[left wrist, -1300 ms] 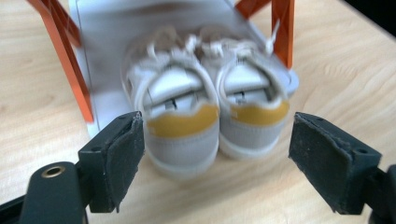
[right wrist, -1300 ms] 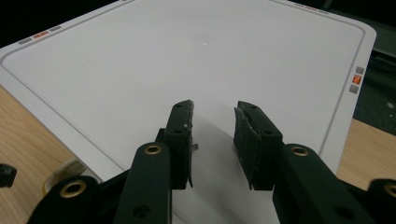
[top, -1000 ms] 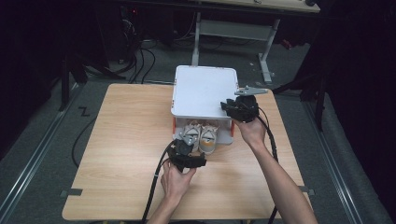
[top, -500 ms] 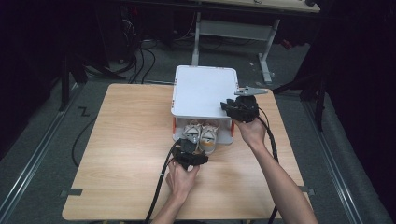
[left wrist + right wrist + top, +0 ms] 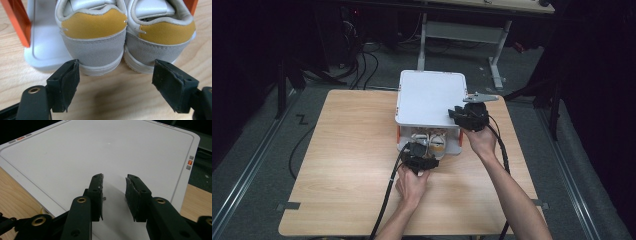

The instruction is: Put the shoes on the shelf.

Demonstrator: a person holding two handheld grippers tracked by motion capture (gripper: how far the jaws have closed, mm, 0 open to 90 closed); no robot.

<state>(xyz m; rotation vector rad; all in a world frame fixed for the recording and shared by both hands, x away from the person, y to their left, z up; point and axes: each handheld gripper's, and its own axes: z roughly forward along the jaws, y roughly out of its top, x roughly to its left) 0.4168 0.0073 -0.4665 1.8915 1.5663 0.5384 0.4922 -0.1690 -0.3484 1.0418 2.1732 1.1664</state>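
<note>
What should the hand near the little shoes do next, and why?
Probably ease the left gripper forward so its open jaws go around the heels of the shoes, then close. The jaws stand wide with nothing between them, just short of the heels, which stick out from under the white lid. The right gripper rests on that lid.

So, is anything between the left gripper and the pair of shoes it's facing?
Nothing visible. The left gripper has its fingers open just short of the shoe heels, with bare table between them. The white lid overhangs the shoes from above.
</note>
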